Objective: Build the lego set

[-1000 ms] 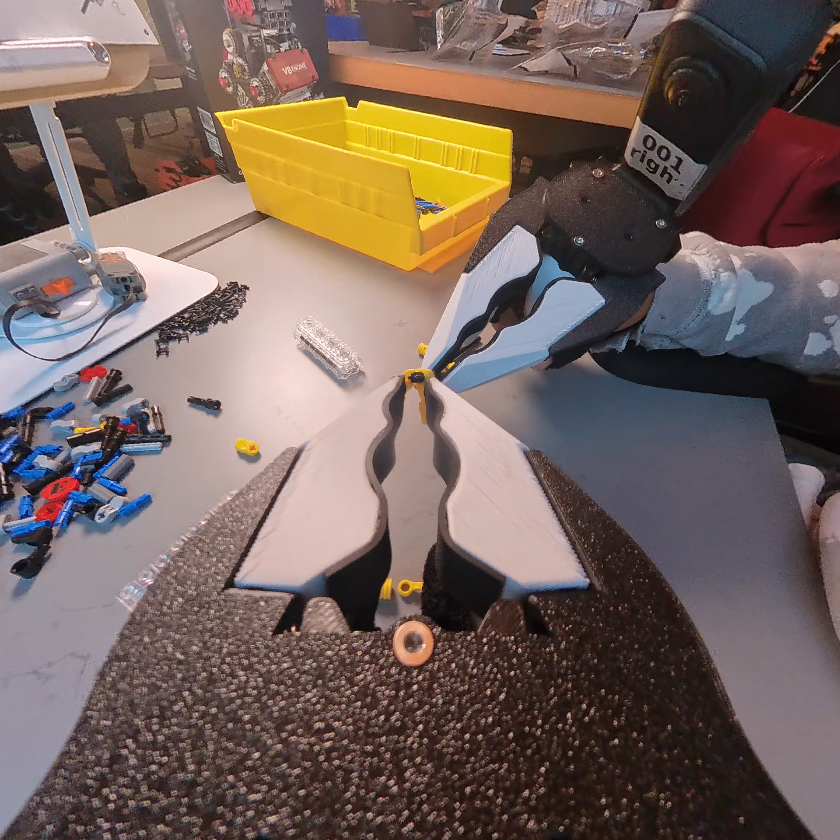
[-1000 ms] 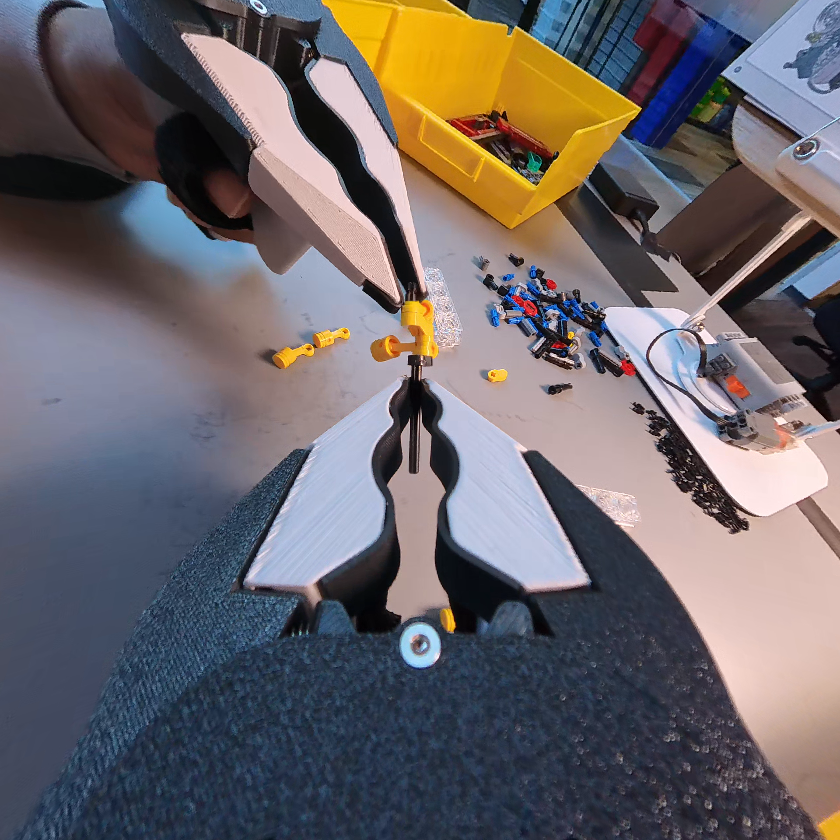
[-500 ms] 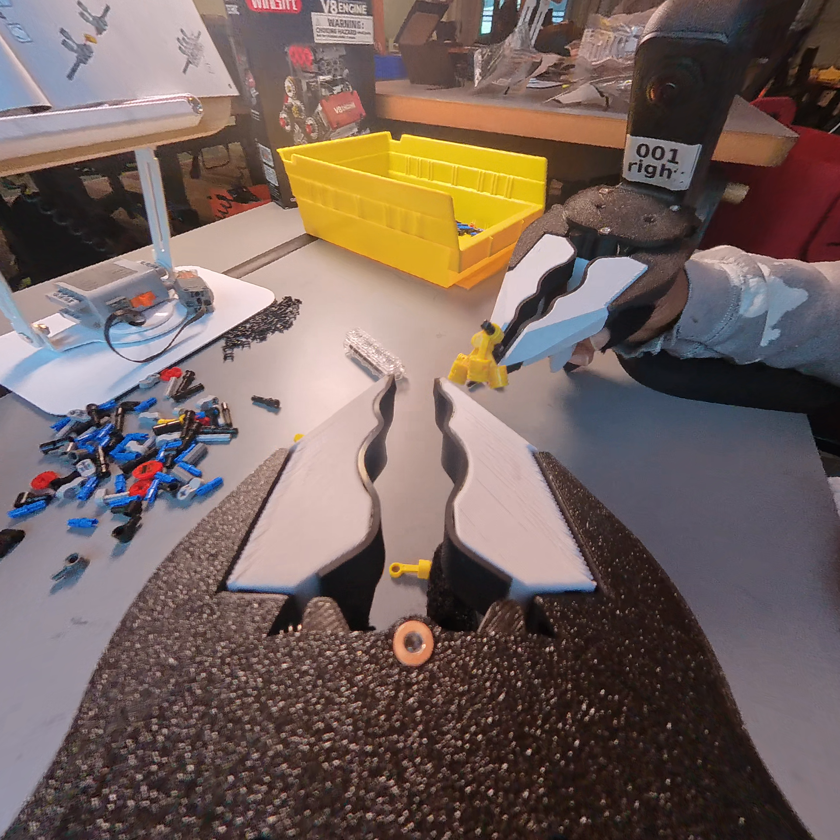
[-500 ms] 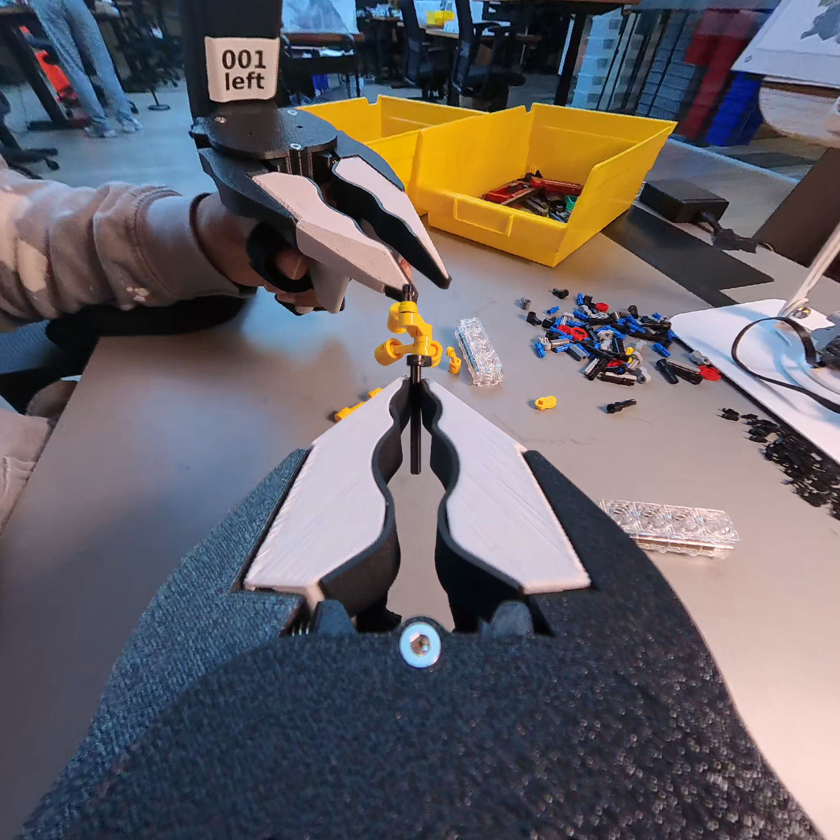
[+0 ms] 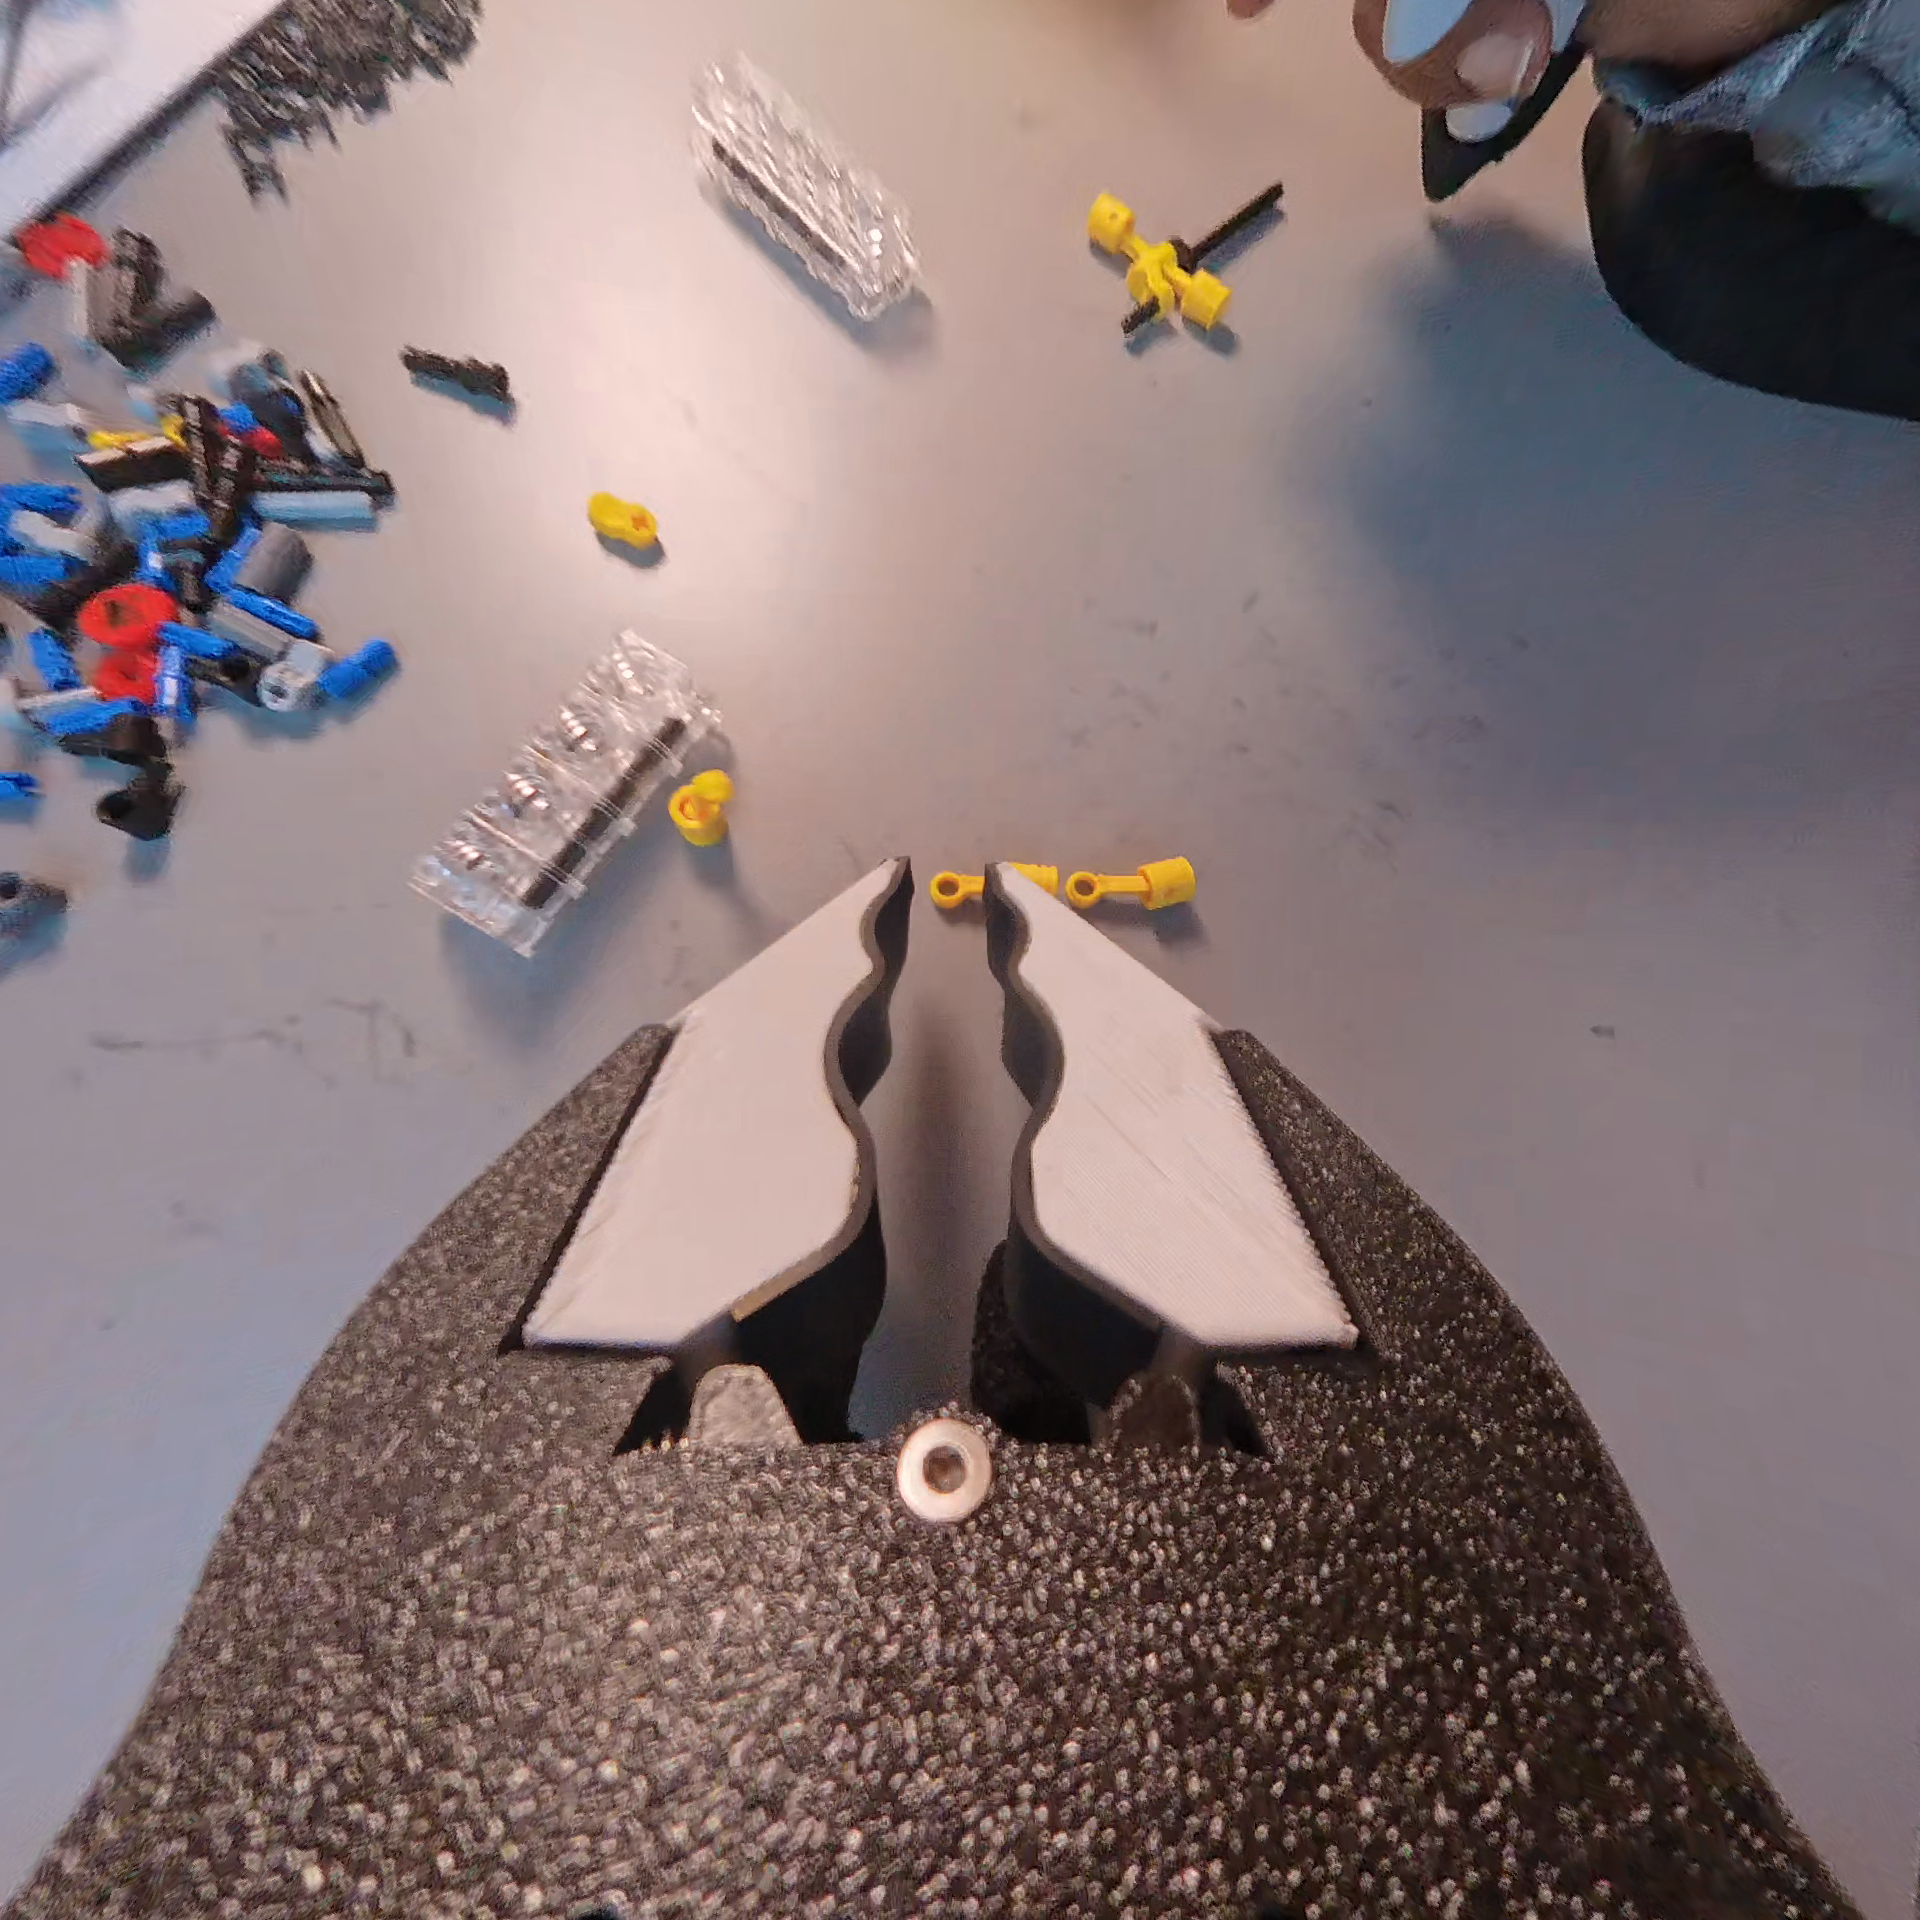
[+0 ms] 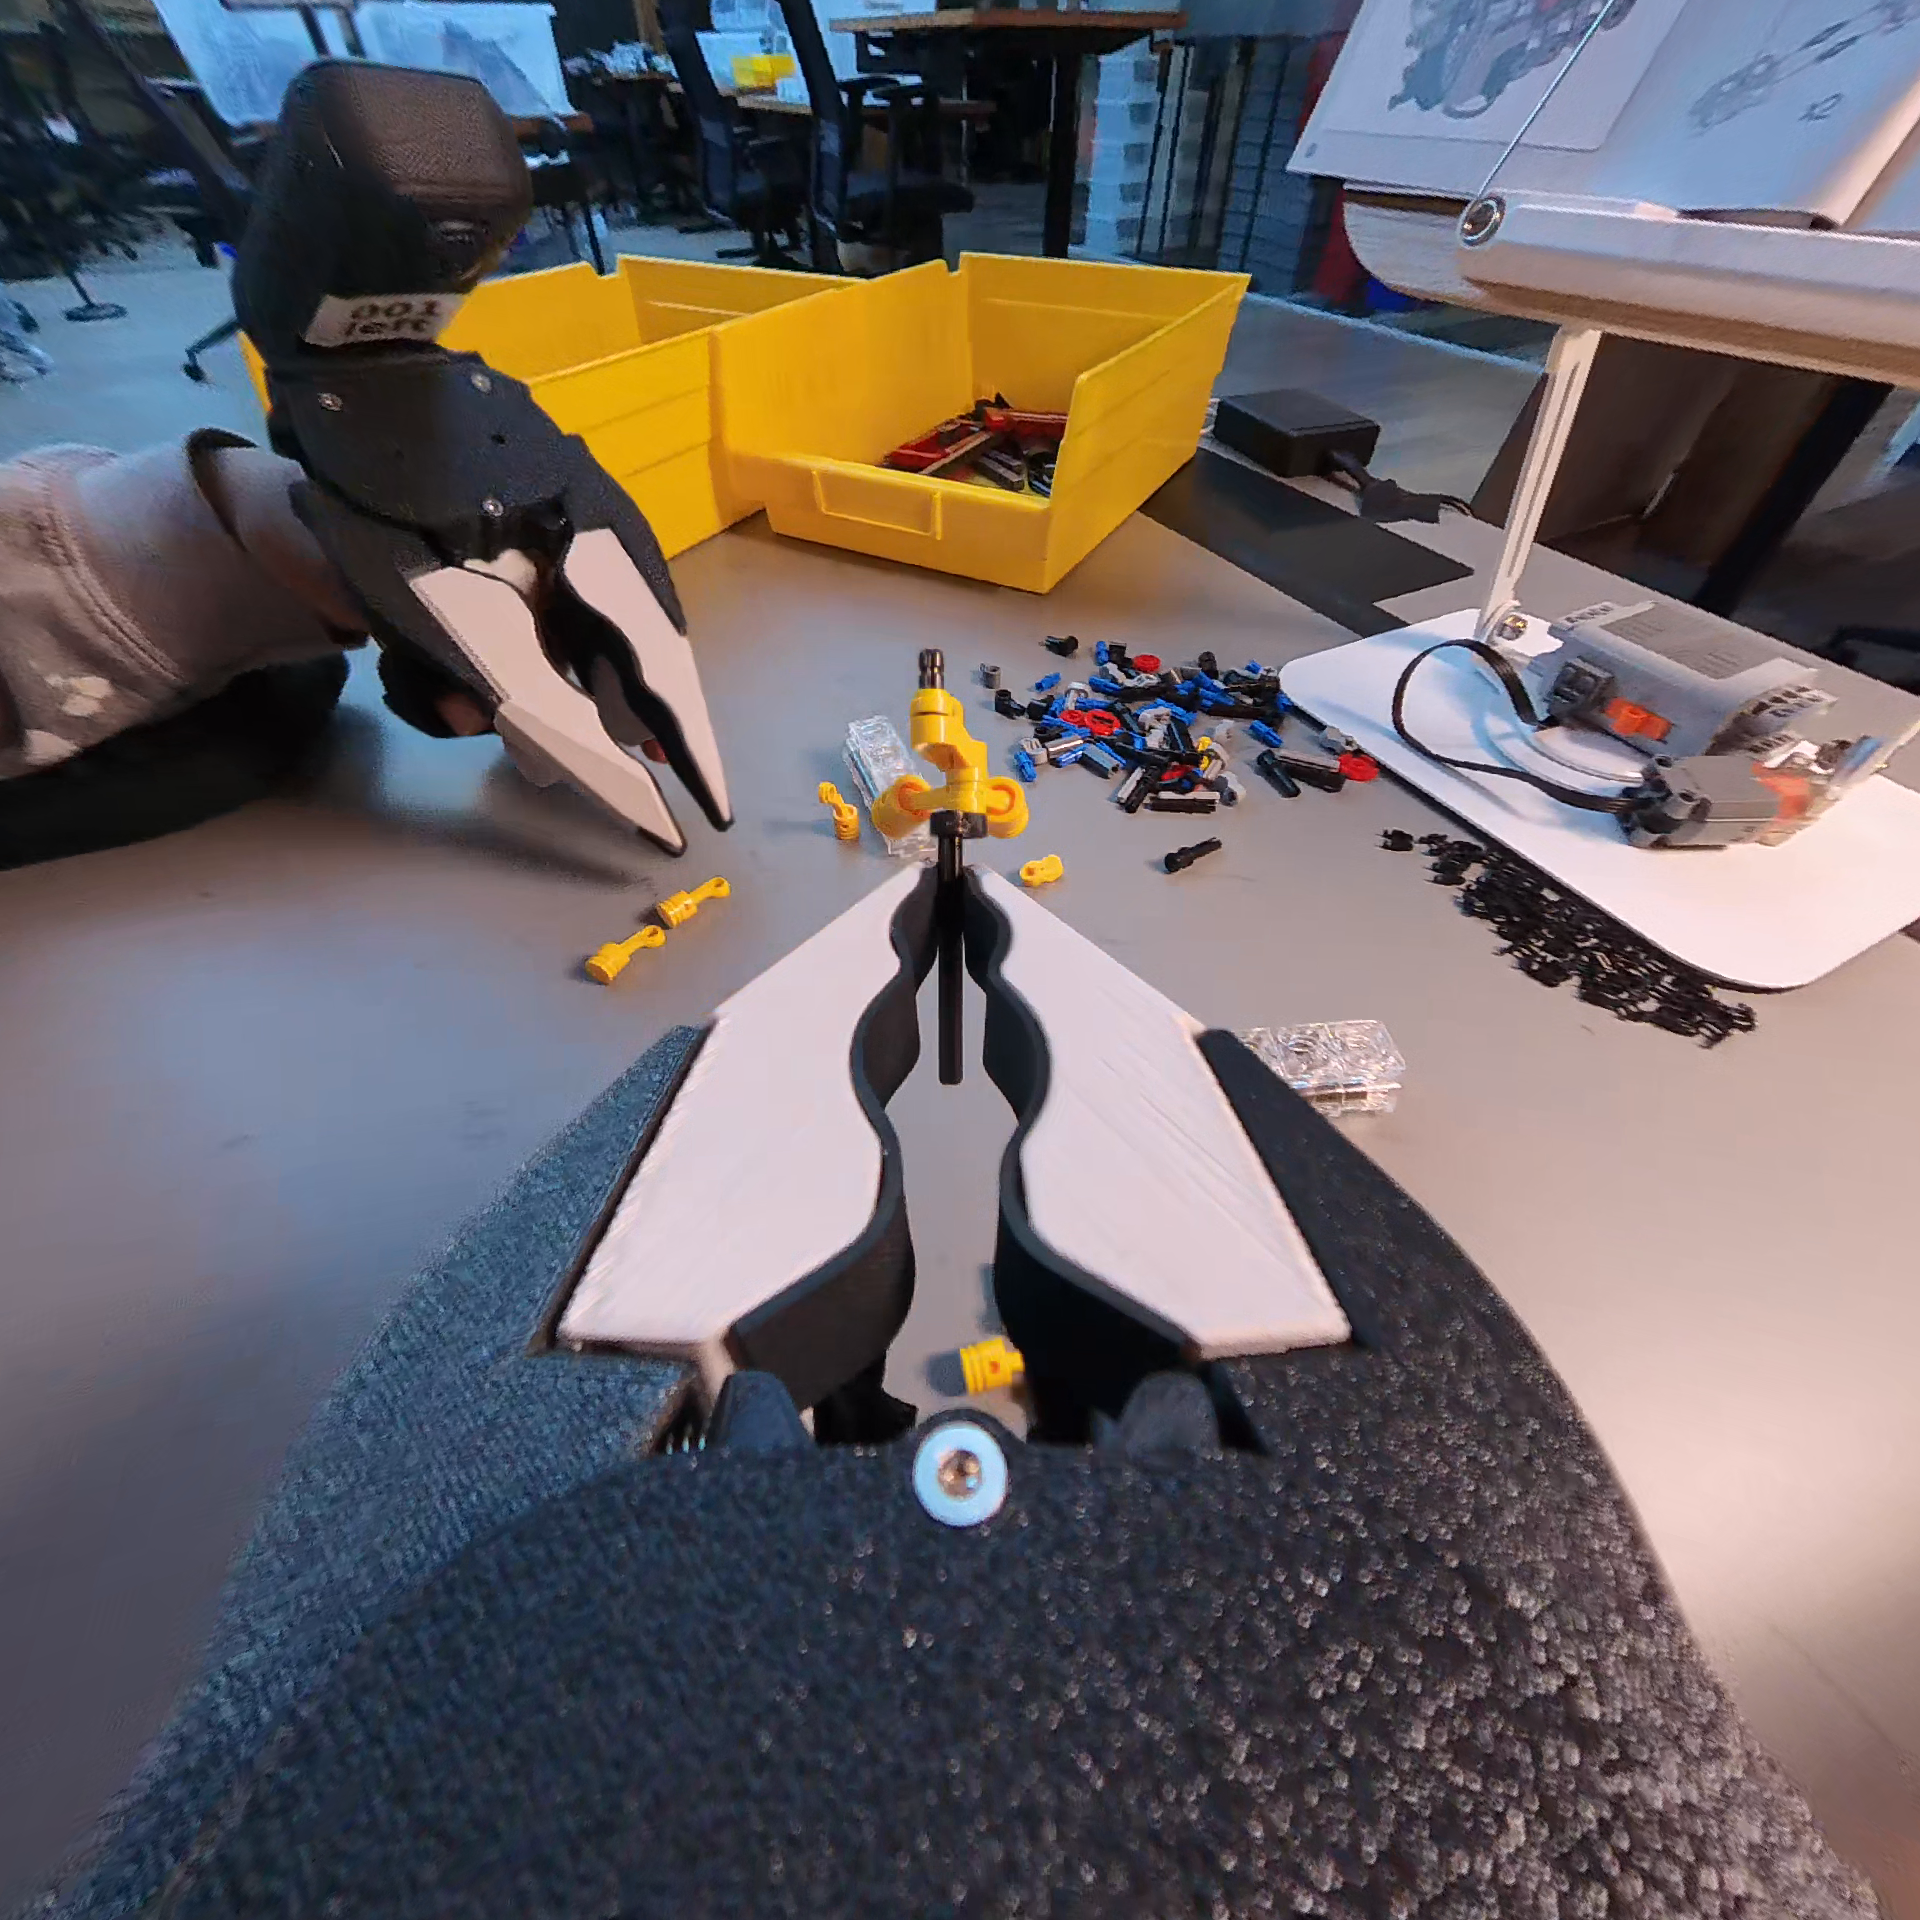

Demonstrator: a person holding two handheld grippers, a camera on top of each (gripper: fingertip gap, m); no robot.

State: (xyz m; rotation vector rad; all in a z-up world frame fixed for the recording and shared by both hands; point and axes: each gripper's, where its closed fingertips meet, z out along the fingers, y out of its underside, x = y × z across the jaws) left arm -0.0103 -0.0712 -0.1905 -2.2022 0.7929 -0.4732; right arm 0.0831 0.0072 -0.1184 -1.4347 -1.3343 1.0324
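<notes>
My right gripper (image 6: 945,883) is shut on a black axle (image 6: 948,977) that carries a yellow crank assembly (image 6: 948,774), held upright above the table. In the left wrist view the assembly (image 5: 1164,265) shows at the upper right, and the right gripper's fingertips are out of that frame. My left gripper (image 5: 945,883) is open and empty, pointing down at two yellow pistons. One piston (image 5: 956,888) lies between its tips and the other (image 5: 1132,883) just to the right. In the right wrist view the left gripper (image 6: 694,831) hovers just above the pistons (image 6: 691,899).
Clear bricks (image 5: 566,790) (image 5: 805,187), small yellow connectors (image 5: 623,520) (image 5: 701,805) and a pile of blue, black and red parts (image 6: 1153,727) lie on the grey table. Yellow bins (image 6: 987,416) stand at the back. A white stand base (image 6: 1766,894) holds a motor and battery box, with black pins (image 6: 1579,935) beside it.
My left gripper let go of the yellow assembly, opened, and swung down to the two pistons on the table. My right gripper kept hold of the axle.
</notes>
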